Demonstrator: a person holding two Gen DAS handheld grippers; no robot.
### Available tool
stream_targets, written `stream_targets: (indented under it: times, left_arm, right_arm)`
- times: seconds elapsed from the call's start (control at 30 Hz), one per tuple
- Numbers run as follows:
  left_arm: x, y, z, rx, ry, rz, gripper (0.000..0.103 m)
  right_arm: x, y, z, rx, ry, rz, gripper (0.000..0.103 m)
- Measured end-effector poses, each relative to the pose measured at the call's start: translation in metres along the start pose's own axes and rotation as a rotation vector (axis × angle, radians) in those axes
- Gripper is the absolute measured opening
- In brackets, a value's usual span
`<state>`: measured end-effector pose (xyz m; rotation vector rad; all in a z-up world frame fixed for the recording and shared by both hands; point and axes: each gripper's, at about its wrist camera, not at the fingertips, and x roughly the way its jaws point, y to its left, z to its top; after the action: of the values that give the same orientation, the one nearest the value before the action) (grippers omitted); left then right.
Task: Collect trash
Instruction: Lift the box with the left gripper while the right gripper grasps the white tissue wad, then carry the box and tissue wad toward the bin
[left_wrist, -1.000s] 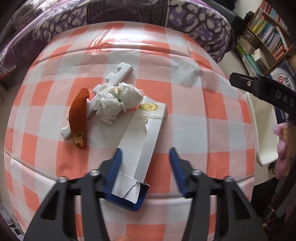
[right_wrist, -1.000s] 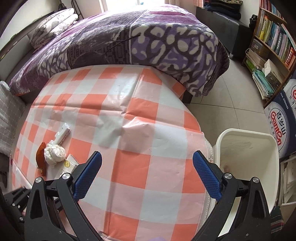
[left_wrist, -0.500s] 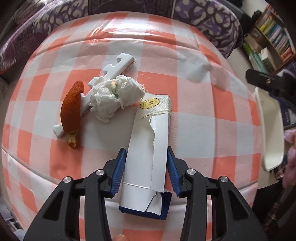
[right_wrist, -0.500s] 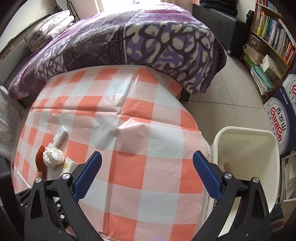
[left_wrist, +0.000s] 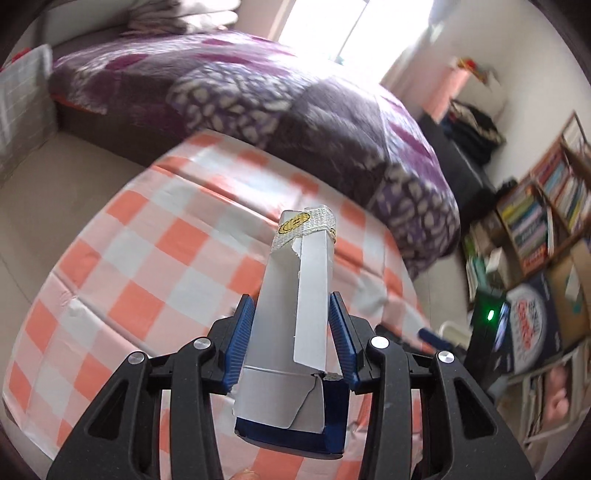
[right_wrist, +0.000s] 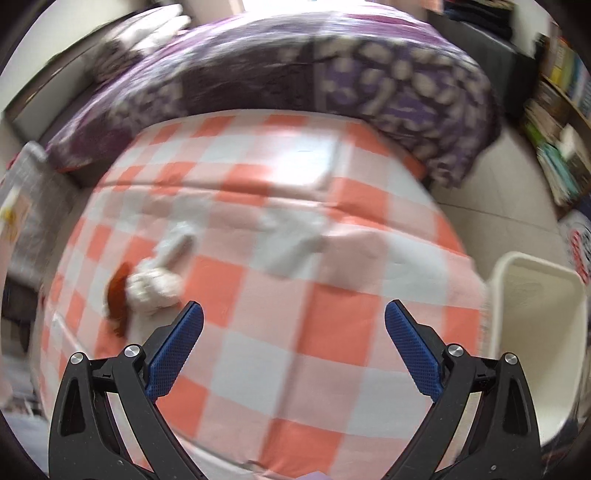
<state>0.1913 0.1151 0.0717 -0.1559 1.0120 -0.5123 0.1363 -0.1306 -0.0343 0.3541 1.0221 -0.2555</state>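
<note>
I have the torn white carton (left_wrist: 295, 314) clamped in my left gripper (left_wrist: 293, 325): both blue pads (left_wrist: 242, 339) press on its two long sides, and its blue bottom end hangs back toward my wrist below the fingers. Its long axis runs straight out along the fingers, the taped end with the yellow sticker pointing away from me, so it is lifted clear of the checked tablecloth (left_wrist: 147, 266) rather than lying on it. My landmark is the white bin (right_wrist: 532, 332), which stands on the floor just off the right edge of the table. Seen from my left wrist camera, the bin side is low and to the right of the carton, past the table's edge; I judge the carrying move to be a swing that way, with the carton tipped so its long axis points down into the bin's opening before I let go. My right gripper (right_wrist: 293, 332) is spread wide with nothing between its fingers, hovering over the cloth and nearer the bin than the left. The remaining trash, a crumpled tissue (right_wrist: 157, 288), an orange peel (right_wrist: 118, 295) touching it and a white plastic piece (right_wrist: 177, 245), lies well apart from the bin, on the far left of the table.
</note>
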Motion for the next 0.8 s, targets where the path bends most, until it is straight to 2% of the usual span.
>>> stream_targets:
  times: [0.1, 0.2, 0.43, 0.47, 0.5, 0.53, 0.57, 0.67, 0.8]
  left_arm:
    - [-0.004, 0.016, 0.009, -0.058, -0.011, -0.006, 0.042]
    - [-0.006, 0.025, 0.012, -0.097, -0.015, 0.003, 0.042]
    - [-0.009, 0.034, 0.011, -0.121, -0.020, 0.007, 0.042]
    - [-0.009, 0.034, 0.011, -0.121, -0.020, 0.009, 0.042]
    - [-0.008, 0.035, 0.011, -0.123, -0.020, 0.011, 0.042]
    - [-0.007, 0.036, 0.011, -0.124, -0.019, 0.015, 0.042]
    - [-0.007, 0.037, 0.011, -0.126, -0.020, 0.021, 0.042]
    - [-0.006, 0.039, 0.010, -0.135, -0.029, 0.033, 0.042]
    - [-0.007, 0.035, 0.010, -0.135, -0.056, 0.060, 0.042]
  right_arm:
    - [0.005, 0.037, 0.000, -0.153, -0.047, 0.026, 0.095]
    - [0.020, 0.064, 0.000, -0.249, -0.034, 0.049, 0.095]
    - [0.051, 0.099, -0.003, -0.257, 0.013, 0.056, 0.095]
    - [0.055, 0.101, -0.003, -0.252, 0.024, 0.053, 0.089]
    - [0.060, 0.101, -0.002, -0.246, 0.040, 0.051, 0.066]
    - [0.063, 0.102, -0.003, -0.249, 0.053, 0.060, 0.051]
    - [0.061, 0.101, -0.004, -0.255, 0.043, 0.057, 0.045]
    - [0.049, 0.095, 0.001, -0.229, 0.021, 0.101, 0.043]
    - [0.019, 0.084, 0.012, -0.188, -0.050, 0.101, 0.043]
